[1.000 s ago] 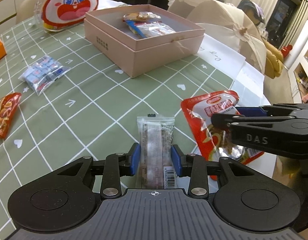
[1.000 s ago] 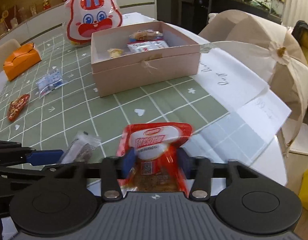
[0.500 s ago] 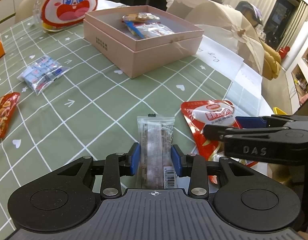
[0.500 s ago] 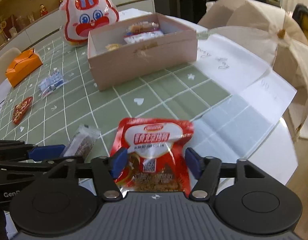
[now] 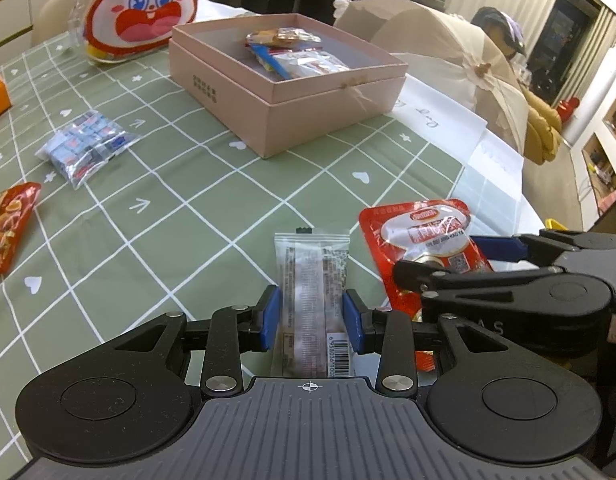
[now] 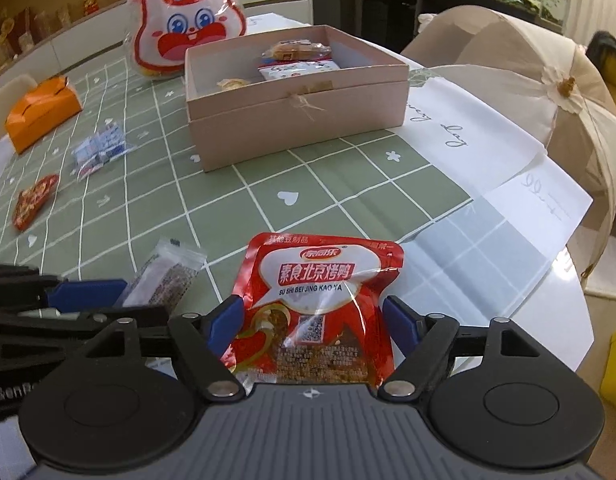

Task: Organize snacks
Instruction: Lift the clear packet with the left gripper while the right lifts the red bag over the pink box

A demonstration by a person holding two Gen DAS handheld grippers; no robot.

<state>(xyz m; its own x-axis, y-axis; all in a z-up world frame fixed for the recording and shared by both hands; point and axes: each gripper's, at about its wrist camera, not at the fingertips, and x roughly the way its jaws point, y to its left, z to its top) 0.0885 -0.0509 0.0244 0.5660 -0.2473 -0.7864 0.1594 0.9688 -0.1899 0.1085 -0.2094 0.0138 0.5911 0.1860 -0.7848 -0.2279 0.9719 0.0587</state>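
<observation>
On a green checked tablecloth (image 5: 155, 216), the left gripper (image 5: 311, 316) has its blue pads against both long edges of a clear-wrapped snack bar (image 5: 312, 280), gripping it; the bar runs out toward 12 o'clock from the fingers. The right gripper (image 6: 310, 322) stands partly open astride a red snack pouch (image 6: 316, 300): the left pad is at the pouch's edge, while a gap shows beside the right pad, so no firm grip is seen. The pouch lies flat, its top toward 12 o'clock. A pink box (image 6: 299, 120) with several wrapped snacks inside sits well beyond both grippers, at about 12 o'clock. The right wrist view alone shows an orange box (image 6: 41, 114) whole at 10 o'clock, and the box's inner floor. The left wrist view shows the right gripper (image 5: 460, 256) from the side at 3 o'clock, over the pouch (image 5: 420, 232).
</observation>
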